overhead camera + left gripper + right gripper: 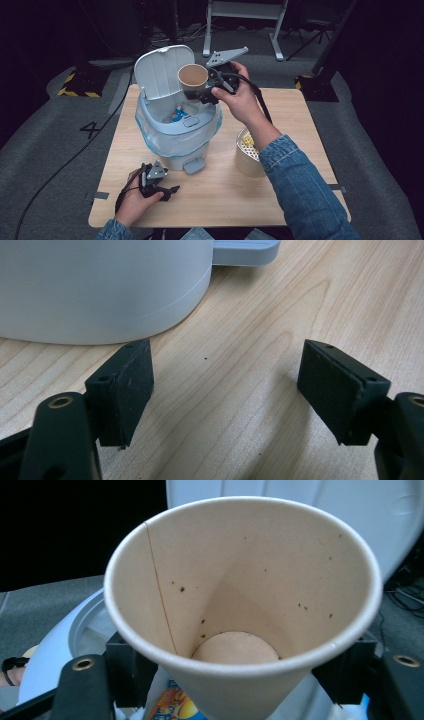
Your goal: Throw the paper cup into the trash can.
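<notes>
My right claw [207,90] grips the empty paper cup [193,76] over the open bin [176,131], drop pending, while my left claw [225,390] rests released on the bench [225,195].

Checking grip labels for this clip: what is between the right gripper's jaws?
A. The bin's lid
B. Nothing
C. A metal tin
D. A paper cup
D: the right gripper is clamped on the paper cup, held above the open bin; the right gripper view shows both jaws pressing its sides.
</notes>
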